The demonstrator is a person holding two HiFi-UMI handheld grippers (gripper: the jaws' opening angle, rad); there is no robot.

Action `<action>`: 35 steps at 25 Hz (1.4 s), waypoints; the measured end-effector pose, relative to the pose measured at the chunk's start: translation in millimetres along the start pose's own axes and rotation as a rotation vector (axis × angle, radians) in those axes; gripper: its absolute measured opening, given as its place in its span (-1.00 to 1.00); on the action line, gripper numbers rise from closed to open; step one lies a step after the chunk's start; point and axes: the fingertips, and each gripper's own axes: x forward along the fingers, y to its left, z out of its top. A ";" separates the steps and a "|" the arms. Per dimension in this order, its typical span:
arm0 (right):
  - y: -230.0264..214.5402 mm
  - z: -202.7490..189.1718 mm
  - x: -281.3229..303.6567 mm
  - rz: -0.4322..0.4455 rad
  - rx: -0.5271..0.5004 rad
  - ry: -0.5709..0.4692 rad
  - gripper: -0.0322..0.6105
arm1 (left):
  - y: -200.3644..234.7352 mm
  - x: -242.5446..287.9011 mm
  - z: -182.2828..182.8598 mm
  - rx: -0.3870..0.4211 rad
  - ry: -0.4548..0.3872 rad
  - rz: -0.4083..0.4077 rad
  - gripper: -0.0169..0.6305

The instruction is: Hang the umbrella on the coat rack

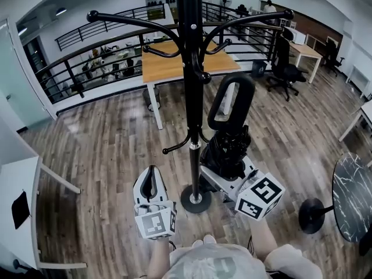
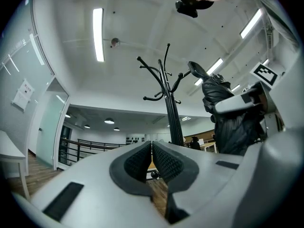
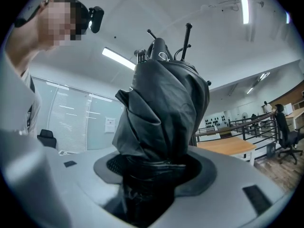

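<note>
Head view: the right hand-held gripper (image 1: 225,168) holds the folded black umbrella (image 1: 230,147) upright, its handle loop (image 1: 231,100) just beside the coat rack (image 1: 189,68) pole, not yet hung. Left gripper view: the left hand-held gripper (image 2: 151,163) is pinched shut on nothing. Right gripper view: the jaws are clamped on the umbrella's canopy (image 3: 161,108); next, the loop likely must be raised over a hook.

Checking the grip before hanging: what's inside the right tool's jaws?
The folded black umbrella, clamped at its bunched canopy by the right tool. Its handle sticks up beside the coat rack. The fabric hides the shaft within.
</note>
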 end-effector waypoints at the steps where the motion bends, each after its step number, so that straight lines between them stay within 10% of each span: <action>1: -1.1 6.2 3.1 0.011 -0.002 -0.006 -0.04 | 0.1 -1.3 -0.4 0.000 0.001 0.001 -0.85; 35: -35.5 -27.2 82.5 0.089 0.168 0.151 -0.04 | 36.2 -29.0 -30.0 -0.038 0.071 0.149 -0.85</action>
